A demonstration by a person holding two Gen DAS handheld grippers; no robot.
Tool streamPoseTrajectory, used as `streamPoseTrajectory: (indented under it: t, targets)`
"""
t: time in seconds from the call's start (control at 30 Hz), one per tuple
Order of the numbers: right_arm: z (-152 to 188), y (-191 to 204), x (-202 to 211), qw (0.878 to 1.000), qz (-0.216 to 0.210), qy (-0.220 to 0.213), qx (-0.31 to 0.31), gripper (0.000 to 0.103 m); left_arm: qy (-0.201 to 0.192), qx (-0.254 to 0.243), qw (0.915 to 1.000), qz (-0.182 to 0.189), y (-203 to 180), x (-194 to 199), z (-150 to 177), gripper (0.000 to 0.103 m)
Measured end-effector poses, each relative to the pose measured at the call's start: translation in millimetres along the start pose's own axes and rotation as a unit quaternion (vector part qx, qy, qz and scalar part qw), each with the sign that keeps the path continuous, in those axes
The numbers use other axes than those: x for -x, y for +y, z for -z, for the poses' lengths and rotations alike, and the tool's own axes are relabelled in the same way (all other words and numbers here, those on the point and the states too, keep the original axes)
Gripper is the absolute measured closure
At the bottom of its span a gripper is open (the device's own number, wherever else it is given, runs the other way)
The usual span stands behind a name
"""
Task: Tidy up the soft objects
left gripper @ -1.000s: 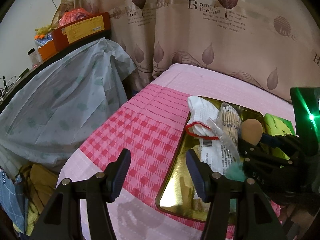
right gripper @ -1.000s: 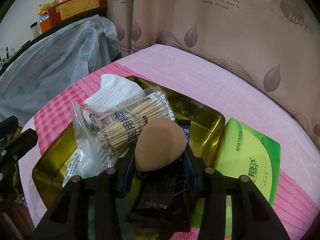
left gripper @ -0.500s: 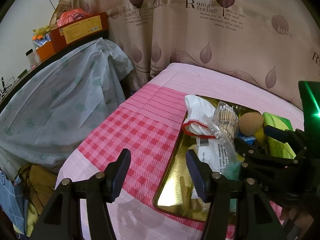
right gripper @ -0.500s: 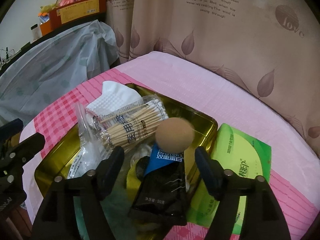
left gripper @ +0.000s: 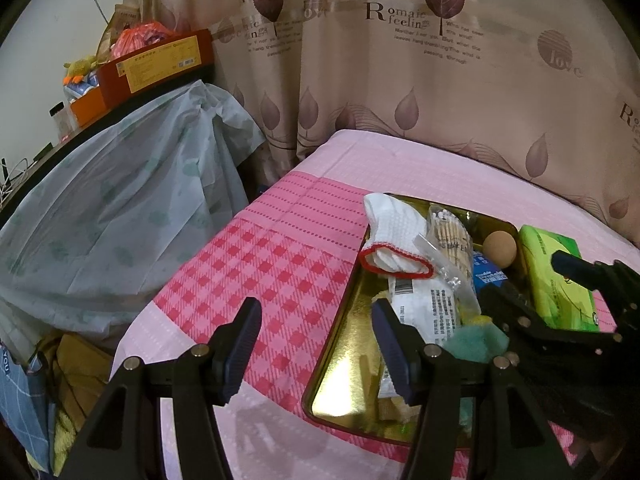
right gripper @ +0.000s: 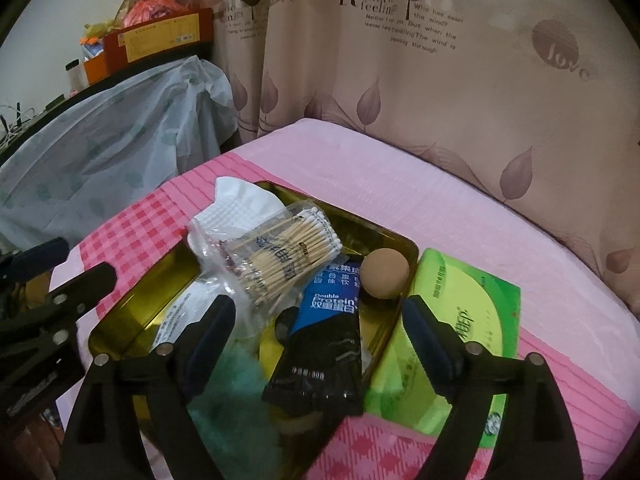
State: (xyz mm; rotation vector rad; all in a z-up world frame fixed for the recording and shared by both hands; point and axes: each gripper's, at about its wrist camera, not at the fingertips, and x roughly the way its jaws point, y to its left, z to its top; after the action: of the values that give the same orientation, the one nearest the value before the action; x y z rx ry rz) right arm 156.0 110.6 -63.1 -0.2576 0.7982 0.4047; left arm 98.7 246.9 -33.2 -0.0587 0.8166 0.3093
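A gold tray on the pink bed holds a tan makeup sponge at its far right corner, a white glove, a bag of cotton swabs, a black and blue protein pouch, a white packet and a teal fluffy piece. My right gripper is open and empty above the pouch, short of the sponge. My left gripper is open and empty over the tray's left edge.
A green tissue pack lies right of the tray. A plastic-covered shelf with boxes stands to the left. A leaf-print curtain hangs behind the bed. The checked pink sheet spreads left of the tray.
My right gripper opened and let go of the tan sponge, which dropped into the tray's far right corner. The right gripper drew back. The left gripper stayed open and nearly still.
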Motion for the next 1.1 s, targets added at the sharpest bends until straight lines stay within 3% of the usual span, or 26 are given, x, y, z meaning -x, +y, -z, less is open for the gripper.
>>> streamPoseTrajectory:
  t: [0.1,0.33,0.73,1.1]
  targets:
    - [6.8,0.5,12.5,1.000,0.007,-0.006,0.001,0.013,-0.002,-0.003,1.0000,0.004,-0.9,1.3,0.5,0.044]
    - [24.6,4.5,33.9,1.000,0.015,0.003,-0.002,0.012,-0.003,-0.006,0.9998,0.020,-3.3,4.9,1.9,0.044]
    - [54.2,-0.8,58.6,0.995,0.039,0.022,-0.086,0.005,-0.006,-0.015,0.9993,0.034,-9.5,11.4,3.7,0.044]
    - [70.0,1.5,62.9,0.992,0.046,0.032,-0.109,0.003,-0.007,-0.023,0.9987,0.045,-18.2,18.6,7.7,0.044]
